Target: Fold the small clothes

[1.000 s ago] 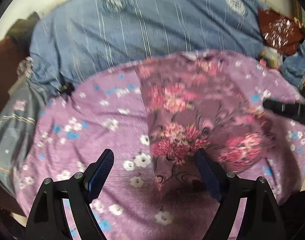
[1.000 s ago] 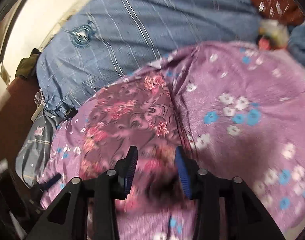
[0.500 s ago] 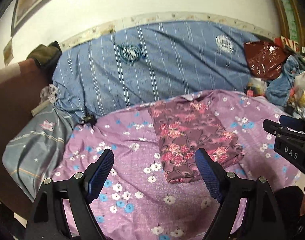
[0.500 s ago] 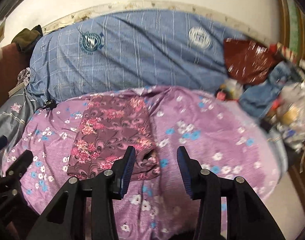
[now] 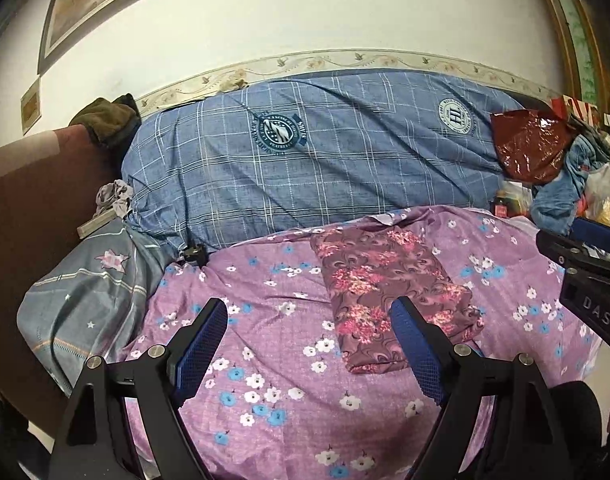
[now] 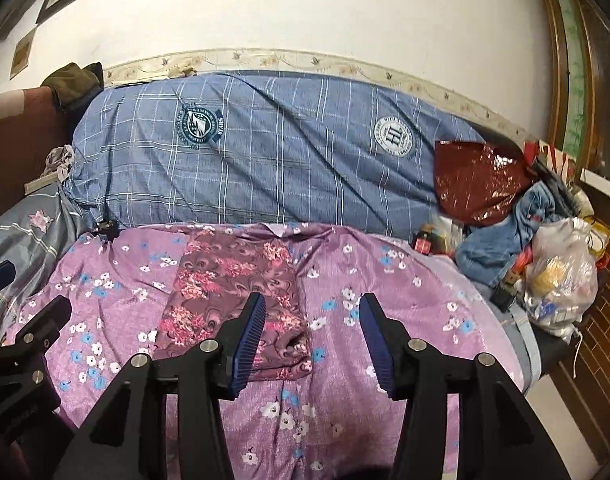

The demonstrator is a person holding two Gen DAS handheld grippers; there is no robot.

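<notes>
Maroon floral garment (image 5: 389, 292), folded, loose on purple sheet (image 5: 273, 360); left gripper (image 5: 309, 344) and right gripper (image 6: 311, 338) wide apart, empty; risk: snagging sheet, unfolding.

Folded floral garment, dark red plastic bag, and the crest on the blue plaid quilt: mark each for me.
folded floral garment (image 5: 389, 280), left wrist view, middle of its top face
dark red plastic bag (image 6: 477, 184), right wrist view, centre of its crinkled front
crest (image 5: 279, 132), left wrist view, centre of the emblem

Maroon garment (image 5: 389, 292) with pink flowers; purple sheet (image 5: 273, 356) with white and blue blossoms; blue plaid quilt (image 5: 345, 160) bearing 2 crests.
</notes>
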